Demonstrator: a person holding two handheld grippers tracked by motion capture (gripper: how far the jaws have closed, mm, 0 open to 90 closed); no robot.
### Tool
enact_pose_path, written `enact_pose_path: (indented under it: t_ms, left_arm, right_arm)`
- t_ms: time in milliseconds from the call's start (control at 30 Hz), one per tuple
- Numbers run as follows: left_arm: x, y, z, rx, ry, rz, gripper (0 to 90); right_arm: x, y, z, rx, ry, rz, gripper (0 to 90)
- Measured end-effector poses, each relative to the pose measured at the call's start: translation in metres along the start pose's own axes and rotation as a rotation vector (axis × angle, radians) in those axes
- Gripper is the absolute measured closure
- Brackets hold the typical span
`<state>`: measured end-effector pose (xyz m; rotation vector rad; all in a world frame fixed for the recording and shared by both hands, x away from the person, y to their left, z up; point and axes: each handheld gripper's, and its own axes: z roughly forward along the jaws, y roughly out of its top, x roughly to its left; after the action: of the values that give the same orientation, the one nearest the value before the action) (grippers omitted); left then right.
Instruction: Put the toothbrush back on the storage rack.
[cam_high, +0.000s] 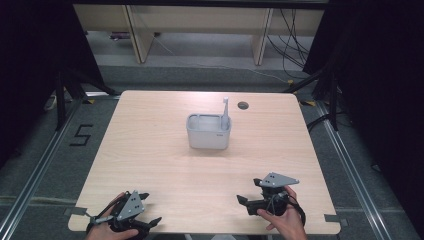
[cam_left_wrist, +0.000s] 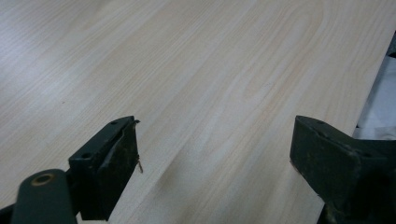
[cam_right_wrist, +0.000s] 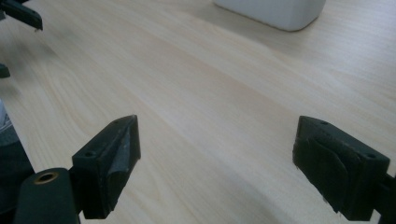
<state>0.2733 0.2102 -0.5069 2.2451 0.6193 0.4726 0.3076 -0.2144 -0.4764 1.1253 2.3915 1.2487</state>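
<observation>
A white rectangular tub (cam_high: 208, 133) stands in the middle of the light wood table (cam_high: 150, 150), and a slim white handle (cam_high: 225, 111) sticks up from its right rear corner. My left gripper (cam_high: 151, 207) is held at the table's near left edge, jaws wide apart over bare wood (cam_left_wrist: 215, 135). My right gripper (cam_high: 248, 190) sits near the front right, pointing left, also open with nothing between its jaws (cam_right_wrist: 217, 130). The tub's lower edge (cam_right_wrist: 275, 11) lies far ahead at the top of the right gripper view.
A round cable hole (cam_high: 243, 105) lies behind the tub to its right. Black curtains flank the table; a wooden bench (cam_high: 200, 25) and cables lie on the floor beyond. The left gripper's jaw tip (cam_right_wrist: 21, 14) appears in the right gripper view's top left corner.
</observation>
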Motion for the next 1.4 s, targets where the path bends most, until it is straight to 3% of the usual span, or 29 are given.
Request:
enact_pose_path:
  t_ms: [133,367,467,567,667,767,833,867,900,933,1000,1400]
  left_arm:
    - [0.0,0.0,0.0,-0.002,0.002,-0.004,14.8]
    - [-0.001,0.0,0.0,-0.007,0.0,-0.008,14.8]
    - [-0.001,0.0,0.0,-0.004,-0.006,-0.006,14.7]
    - [-0.001,0.0,0.0,-0.003,-0.009,-0.006,14.8]
    - [-0.001,0.0,0.0,-0.002,-0.01,-0.006,14.8]
    - [-0.001,0.0,0.0,-0.003,-0.009,-0.006,14.7]
    - [-0.001,0.0,0.0,-0.003,-0.009,-0.006,14.7]
    - [-0.001,0.0,0.0,-0.002,-0.009,-0.005,14.8]
    - [-0.001,0.0,0.0,-0.003,-0.009,-0.005,14.8]
    - [-0.002,0.0,0.0,-0.003,-0.005,-0.004,14.8]
    - [-0.001,0.0,0.0,-0.002,-0.009,-0.004,14.7]
    - [-0.001,0.0,0.0,0.009,-0.016,-0.002,14.7]
  right_arm:
    - [0.001,-0.003,0.001,0.021,0.004,-0.042,15.8]
    - [0.005,-0.01,-0.001,0.063,-0.017,-0.025,15.8]
    - [0.005,-0.013,-0.002,0.067,-0.017,-0.051,15.8]
    - [0.008,-0.016,-0.003,0.089,-0.025,-0.038,15.8]
    - [0.007,-0.019,-0.005,0.101,-0.027,-0.07,15.9]
    - [0.008,-0.021,-0.005,0.11,-0.023,-0.052,15.9]
    - [0.007,-0.023,-0.006,0.12,-0.034,-0.07,15.9]
    - [0.01,-0.023,-0.008,0.143,-0.042,-0.034,15.9]
    - [0.007,-0.024,-0.006,0.119,-0.026,-0.083,15.9]
    - [0.007,-0.024,-0.006,0.117,-0.023,-0.087,15.9]
    - [0.009,-0.024,-0.008,0.131,-0.026,-0.059,15.9]
    - [0.009,-0.023,-0.008,0.138,-0.025,-0.06,15.9]
